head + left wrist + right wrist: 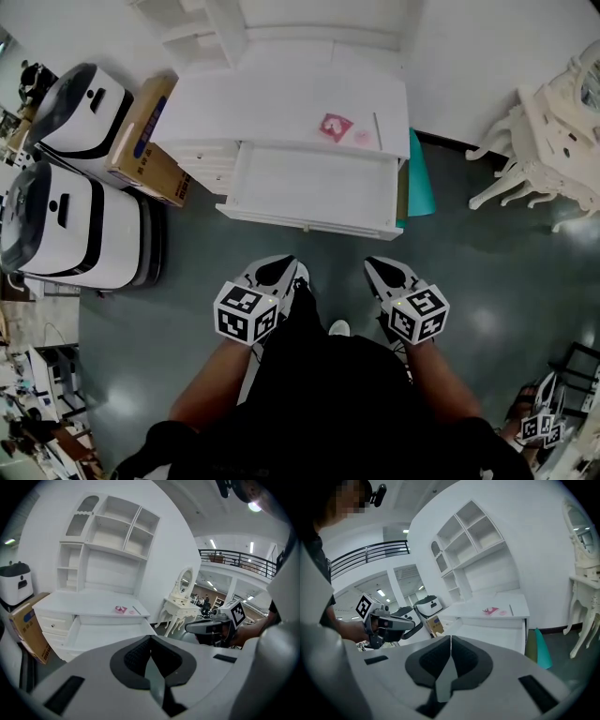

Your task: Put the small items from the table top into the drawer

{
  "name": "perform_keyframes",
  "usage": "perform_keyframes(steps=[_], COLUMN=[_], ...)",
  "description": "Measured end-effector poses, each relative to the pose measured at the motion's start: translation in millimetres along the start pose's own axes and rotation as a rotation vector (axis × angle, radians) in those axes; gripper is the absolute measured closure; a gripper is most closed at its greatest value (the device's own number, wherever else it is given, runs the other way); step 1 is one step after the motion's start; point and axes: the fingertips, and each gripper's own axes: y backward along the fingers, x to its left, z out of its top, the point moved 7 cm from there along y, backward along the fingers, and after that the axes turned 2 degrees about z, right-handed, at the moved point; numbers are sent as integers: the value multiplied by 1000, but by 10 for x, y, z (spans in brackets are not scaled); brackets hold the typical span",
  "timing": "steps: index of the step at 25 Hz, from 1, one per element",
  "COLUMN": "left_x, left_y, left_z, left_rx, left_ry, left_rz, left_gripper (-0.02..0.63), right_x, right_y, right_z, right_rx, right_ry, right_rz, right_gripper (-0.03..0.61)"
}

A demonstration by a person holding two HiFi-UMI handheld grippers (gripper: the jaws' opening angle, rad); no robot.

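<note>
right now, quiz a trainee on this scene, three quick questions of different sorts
1. True or false: the drawer is shut.
2. Where does the pink item lie? A in the drawer; B on the desk top; C on the floor.
3. Fill in: the jaws of the left gripper and the right gripper are both ____.

Key: 1 false, it stands pulled open. 2 B. 3 shut, with nothing between them.
</note>
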Motion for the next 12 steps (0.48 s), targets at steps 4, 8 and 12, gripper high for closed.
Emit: perform_keyframes(steps=[4, 8, 12], left_x=[271, 579, 871], left_y=[-133, -321, -499], left_z=[142, 354, 624], left_rx=[13, 22, 26], left_ry=[2, 2, -13], left_rz=[-11, -32, -72], left_gripper=[604, 604, 604], right_x=[-107, -226, -335], right_y=[-265, -570, -877], right_z=[123, 317, 539], right_rx=[19, 27, 28], right_ry=[-14, -23, -33], right_rz=[-23, -52, -95], right_gripper=[551, 551, 551])
